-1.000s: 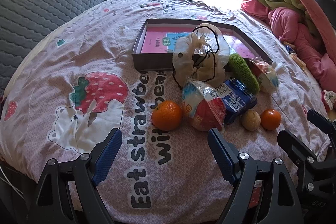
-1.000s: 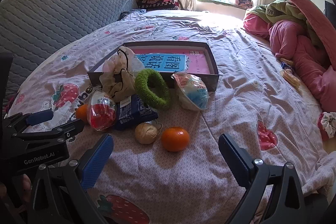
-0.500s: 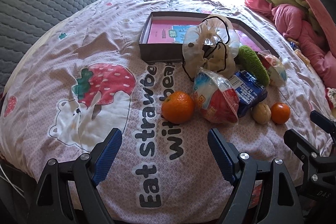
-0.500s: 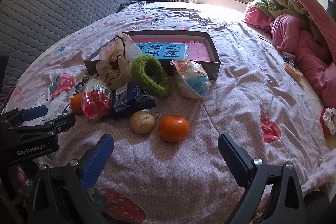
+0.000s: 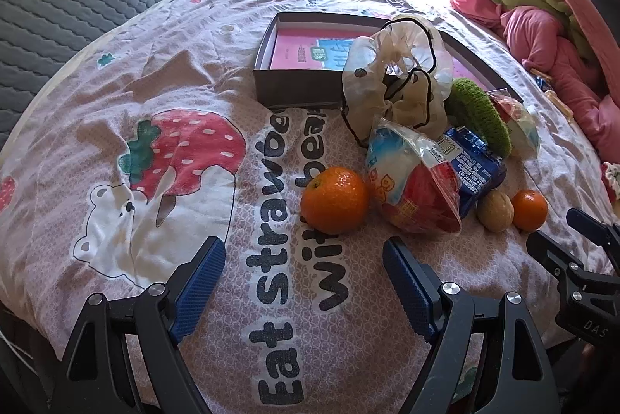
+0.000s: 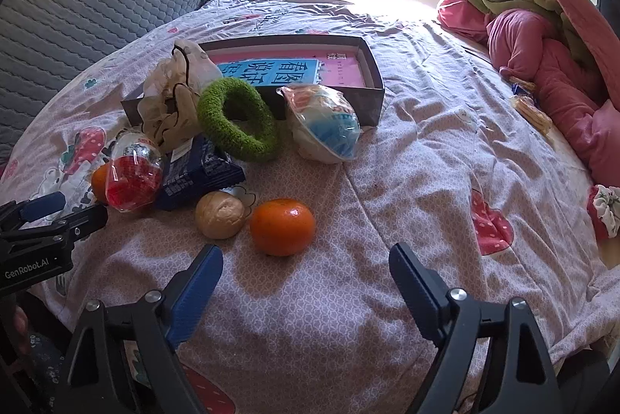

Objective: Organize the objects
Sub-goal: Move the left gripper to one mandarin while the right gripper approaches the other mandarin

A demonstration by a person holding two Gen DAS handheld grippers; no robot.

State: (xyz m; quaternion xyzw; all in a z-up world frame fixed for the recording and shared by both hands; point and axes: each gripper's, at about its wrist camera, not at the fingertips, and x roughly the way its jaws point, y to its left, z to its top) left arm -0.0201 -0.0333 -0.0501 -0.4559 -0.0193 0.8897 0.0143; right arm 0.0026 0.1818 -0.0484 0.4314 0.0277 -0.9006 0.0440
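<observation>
Your left tool (image 5: 304, 268) hangs over the printed bedspread (image 5: 162, 73) with its blue pads spread wide and nothing between them; the large orange (image 5: 334, 200) lies just beyond the gap, stem end turned up and to the left. Your right tool (image 6: 306, 272) also stands spread, though its jaws have just been closing a little, with nothing between them; the small orange (image 6: 281, 226) sits on the cover just ahead of the pads, with the walnut (image 6: 219, 214) touching its left side.

Behind the fruit the clutter lies in a loose cluster on the bed. The red-and-white wrapped snack (image 5: 414, 185) rests against the large orange, its long axis slanting from upper left to lower right in the left view. The dark blue packet (image 6: 197, 171) lies flat under it. The green knitted ring (image 6: 237, 119) leans tilted, its opening facing you in the right view. The pale drawstring bag (image 5: 399, 80) slumps against the near wall of the dark shallow box (image 6: 374, 92). The blue-and-white wrapped ball (image 6: 325, 127) rests just beside the box's near corner. The box's long axis runs across the bed, a pink sheet inside it.
</observation>
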